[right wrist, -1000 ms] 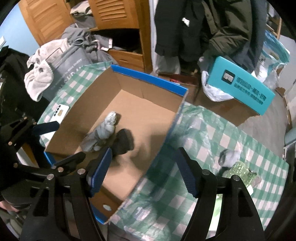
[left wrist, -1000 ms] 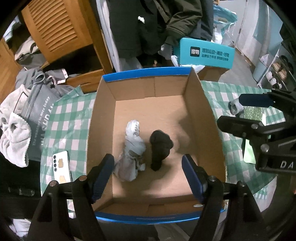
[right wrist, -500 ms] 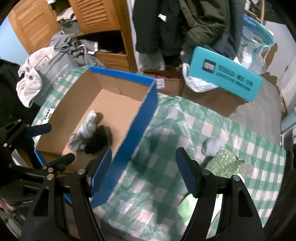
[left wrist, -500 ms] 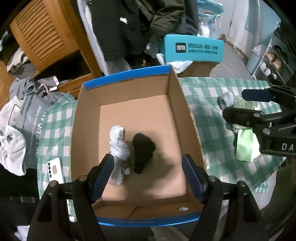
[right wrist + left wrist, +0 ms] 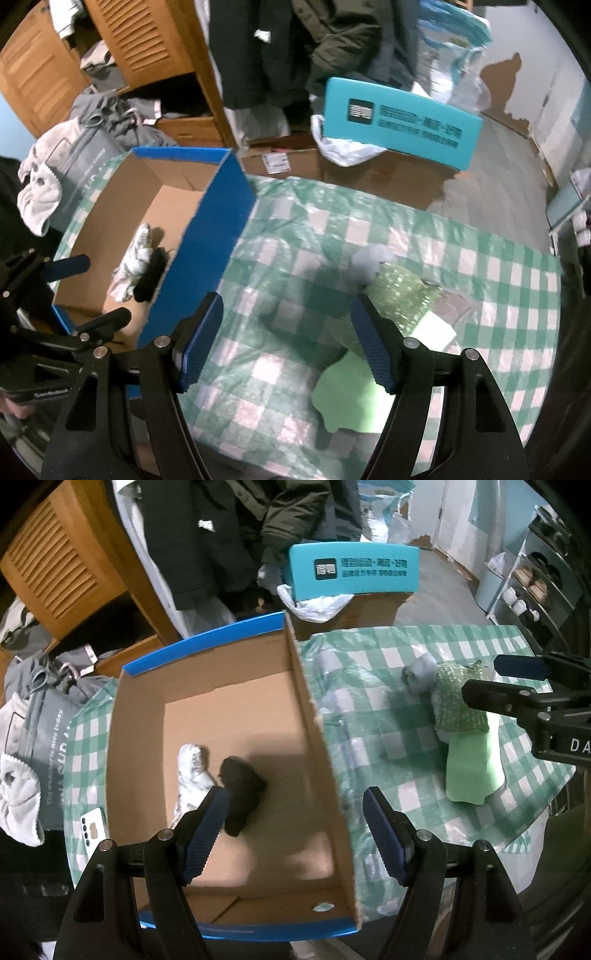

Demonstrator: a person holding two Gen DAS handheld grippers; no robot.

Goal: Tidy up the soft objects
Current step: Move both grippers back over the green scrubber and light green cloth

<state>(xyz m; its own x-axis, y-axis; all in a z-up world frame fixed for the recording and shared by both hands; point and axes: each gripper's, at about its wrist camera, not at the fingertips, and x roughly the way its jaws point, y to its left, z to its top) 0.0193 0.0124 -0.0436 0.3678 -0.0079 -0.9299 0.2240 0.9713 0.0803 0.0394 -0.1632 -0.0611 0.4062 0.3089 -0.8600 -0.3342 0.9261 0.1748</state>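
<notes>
Hovering over the checked desk, the right claw is standing spread wide with nothing between its blue pads, and the left claw is likewise released and empty above the right wall of the cardboard box.

Two soft things are already lying on the box floor, side by side and touching or nearly so: a rolled pale grey sock and a rolled black sock. Three more are waiting on the desk to the right of the box: a small grey bundle, a glittery green scouring cloth touching it on its near right side, and a plain light green cloth nearer still, partly under the right claw's right finger. A white card or paper is peeking out beside the glittery piece; what it is cannot be told.

All three are looking light and limp. The grey bundle is compact and should be squeezing easily, so pinching across its middle seems the best hold. The glittery cloth is probably rougher and a little springy; taking it at a raised fold or edge would keep it from sliding off the desk cover. The light green cloth is lying flat, so it would likely need a pinch at a raised edge, and it will be drooping once lifted. The plastic desk cover looks slick and wrinkled, so a low pinch could be catching it too.
</notes>
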